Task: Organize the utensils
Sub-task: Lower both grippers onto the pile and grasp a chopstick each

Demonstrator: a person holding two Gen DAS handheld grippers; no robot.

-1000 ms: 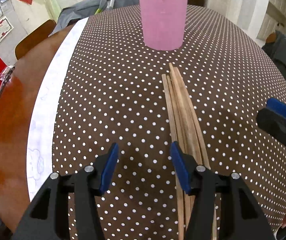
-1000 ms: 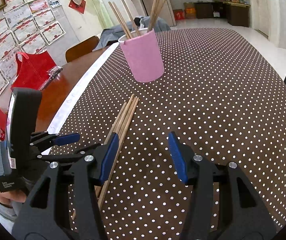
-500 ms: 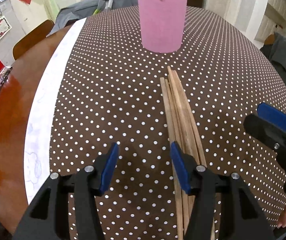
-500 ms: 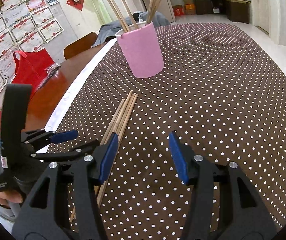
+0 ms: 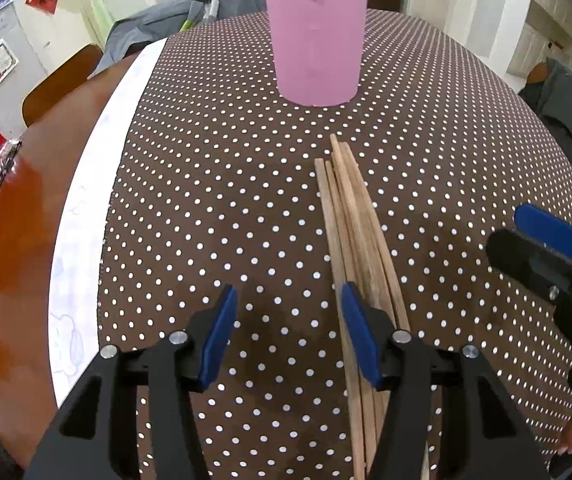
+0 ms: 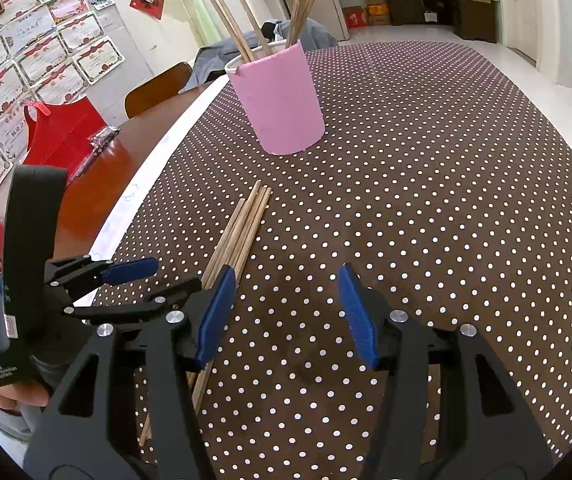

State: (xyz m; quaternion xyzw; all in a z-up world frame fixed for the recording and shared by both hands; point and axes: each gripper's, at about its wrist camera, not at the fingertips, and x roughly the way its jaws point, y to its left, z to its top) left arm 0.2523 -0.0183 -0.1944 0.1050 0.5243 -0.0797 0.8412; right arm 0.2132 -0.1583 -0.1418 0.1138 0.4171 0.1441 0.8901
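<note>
Plainly, with both the left gripper [image 5: 288,334] and right gripper [image 6: 286,316] spread and empty, a careless pinch could scatter the loose wooden chopsticks [image 5: 352,236] or tip the pink cylindrical holder [image 5: 317,44].

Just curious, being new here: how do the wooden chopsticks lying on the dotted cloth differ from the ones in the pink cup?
The loose wooden chopsticks lie flat in a tight bundle on the cloth; the chopsticks in the pink cylindrical cup stand leaning apart, lower ends hidden. Both look like plain light wood.
</note>
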